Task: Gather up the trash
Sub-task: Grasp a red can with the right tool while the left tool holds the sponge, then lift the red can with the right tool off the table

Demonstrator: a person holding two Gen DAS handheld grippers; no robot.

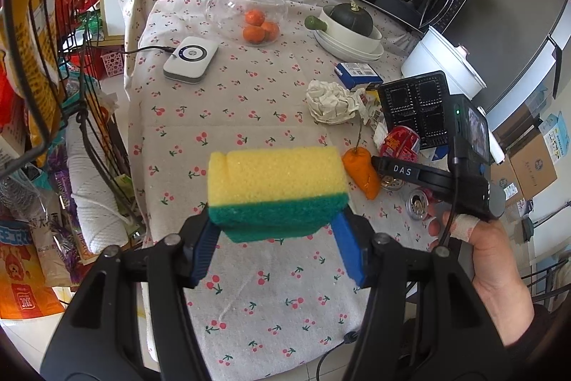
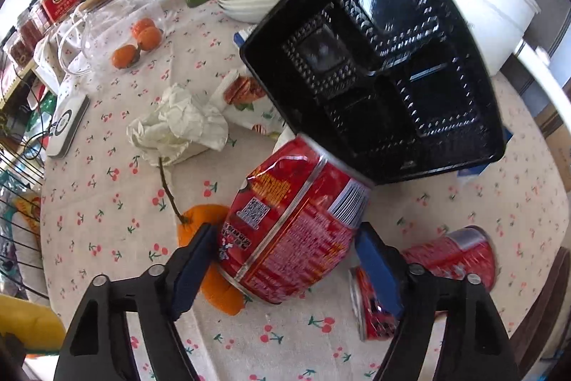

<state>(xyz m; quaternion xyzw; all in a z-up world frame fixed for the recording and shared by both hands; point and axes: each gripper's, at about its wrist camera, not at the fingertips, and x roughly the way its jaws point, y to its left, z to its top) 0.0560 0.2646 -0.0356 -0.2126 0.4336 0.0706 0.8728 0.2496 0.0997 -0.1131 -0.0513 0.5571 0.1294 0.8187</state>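
left claw (image 1: 276, 238) clamped on a yellow-green sponge (image 1: 277, 193), held above the cherry-print surface (image 1: 221, 116). right claw (image 2: 285, 268) spread wide around a crushed red can (image 2: 291, 231) lying on its side, pads just beside it, contact unclear. black tray (image 2: 378, 59) leans over the can at 1 o'clock; crumpled paper (image 2: 178, 127) at 10; second can (image 2: 453, 256) at 3; orange peel (image 2: 208, 259) at 9.

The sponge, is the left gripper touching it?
Touching: the left wrist view shows the left gripper clamping the sponge between both blue pads.
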